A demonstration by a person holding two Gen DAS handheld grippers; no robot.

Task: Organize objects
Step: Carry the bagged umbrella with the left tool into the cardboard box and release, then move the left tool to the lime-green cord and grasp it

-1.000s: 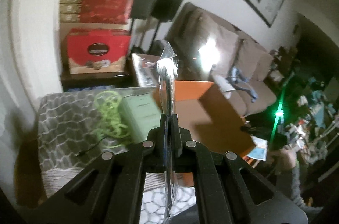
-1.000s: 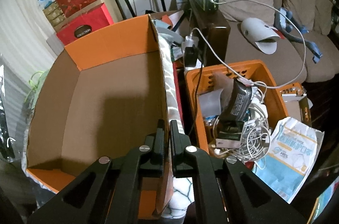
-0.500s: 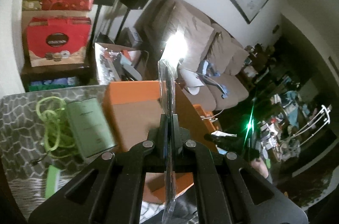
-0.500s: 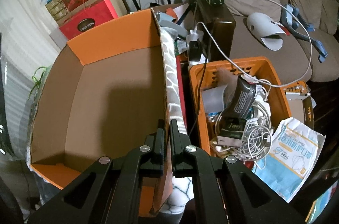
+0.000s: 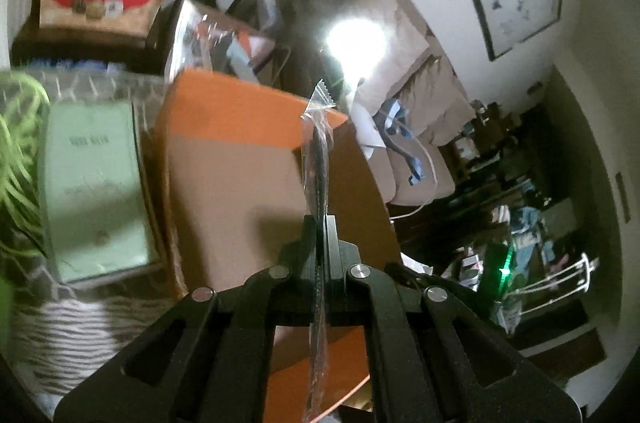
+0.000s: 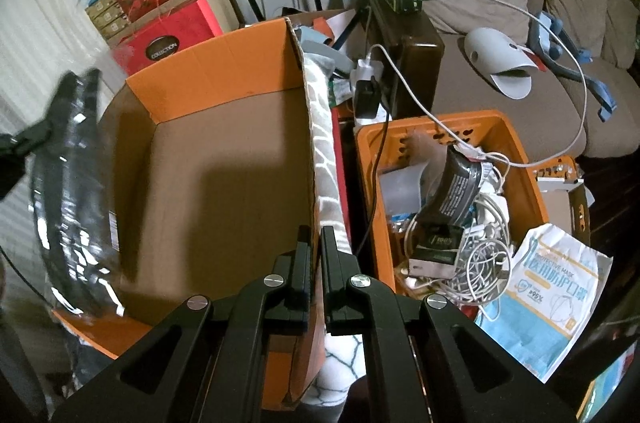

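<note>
My left gripper is shut on a clear plastic packet with dark contents, held edge-on above the open orange cardboard box. In the right wrist view the same packet hangs over the box's left wall, held from the left edge of the frame. My right gripper is shut on the right wall of the orange box, which is empty inside.
A pale green booklet and a green cord lie on the patterned cloth left of the box. An orange crate full of cables stands to the right, with a mask pack, a sofa and red gift boxes behind.
My left gripper has carried the packet rightward and down over the orange box; it now shows large in the right wrist view. My right gripper has stayed on the box wall.
</note>
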